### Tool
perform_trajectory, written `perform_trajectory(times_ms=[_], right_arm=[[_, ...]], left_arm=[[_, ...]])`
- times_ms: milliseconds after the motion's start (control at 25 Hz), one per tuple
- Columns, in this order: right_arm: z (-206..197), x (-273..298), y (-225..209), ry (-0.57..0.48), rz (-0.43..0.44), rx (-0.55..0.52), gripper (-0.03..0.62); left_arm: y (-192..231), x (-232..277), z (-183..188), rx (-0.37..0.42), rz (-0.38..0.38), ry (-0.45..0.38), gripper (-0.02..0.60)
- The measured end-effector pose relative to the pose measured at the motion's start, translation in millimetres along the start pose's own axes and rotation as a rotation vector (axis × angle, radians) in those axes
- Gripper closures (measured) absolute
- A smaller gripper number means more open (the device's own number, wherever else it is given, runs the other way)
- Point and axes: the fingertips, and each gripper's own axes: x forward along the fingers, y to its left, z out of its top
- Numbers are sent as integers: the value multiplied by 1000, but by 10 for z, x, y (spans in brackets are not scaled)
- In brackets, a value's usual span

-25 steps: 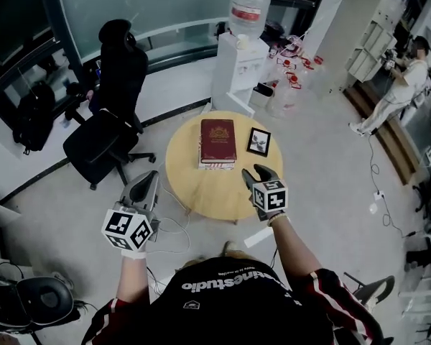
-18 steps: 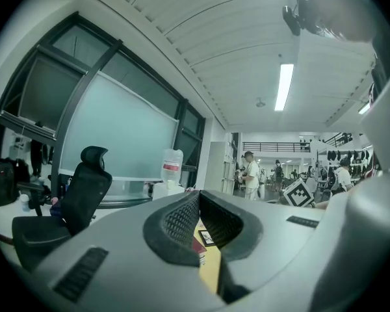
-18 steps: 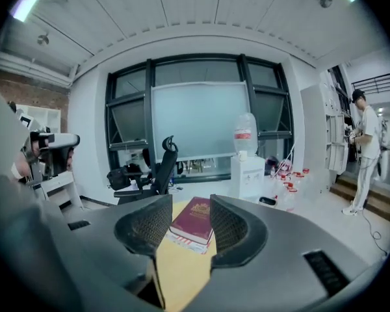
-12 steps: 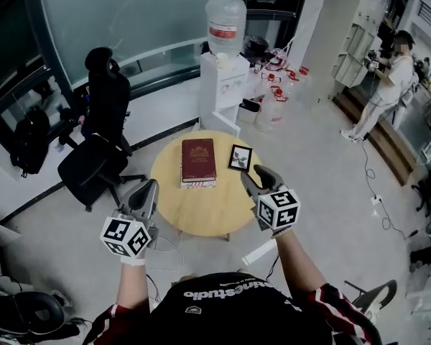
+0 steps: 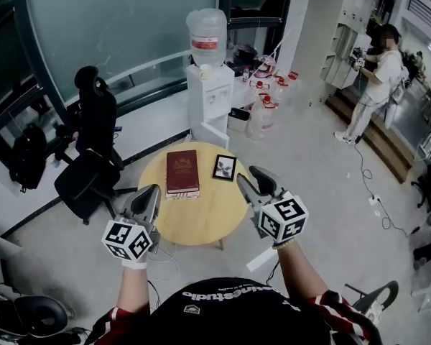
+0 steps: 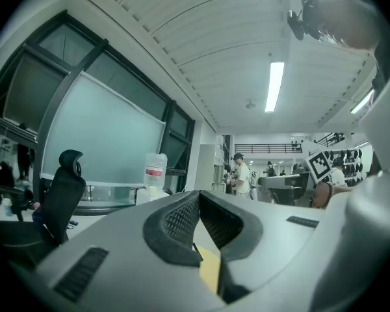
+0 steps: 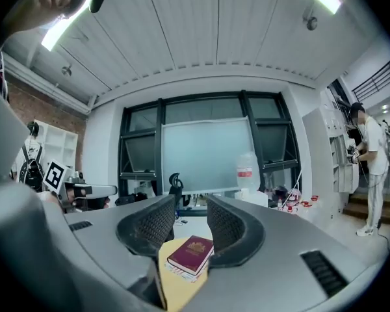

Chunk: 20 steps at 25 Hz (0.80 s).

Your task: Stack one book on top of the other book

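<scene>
Head view shows left gripper (image 5: 150,192), clenched empty, and right gripper (image 5: 250,179), jaws apart and just closing on nothing, withdrawn from table (image 5: 201,225); red book (image 5: 182,171) sits atop lower book (image 5: 182,195), so stack is judged complete.

left hand-held gripper (image 5: 146,196) and right hand-held gripper (image 5: 257,181) pulled back from round table (image 5: 201,225), right jaws narrowing, empty

Bright ceiling strip light (image 6: 273,86), fisheye edges, perhaps slight blur.
</scene>
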Motion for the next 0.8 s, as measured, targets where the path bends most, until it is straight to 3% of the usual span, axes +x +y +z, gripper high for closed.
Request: perform_trajectory(times_ms=[560,800], right_arm=[[172,-454,-213,-63,-89,-12,429],[185,-513,-239,-60,-122,-31,480]], left_arm=[[-408,176,0,22,-19,11,565],[-475,160,54,42,-12,-4,565]])
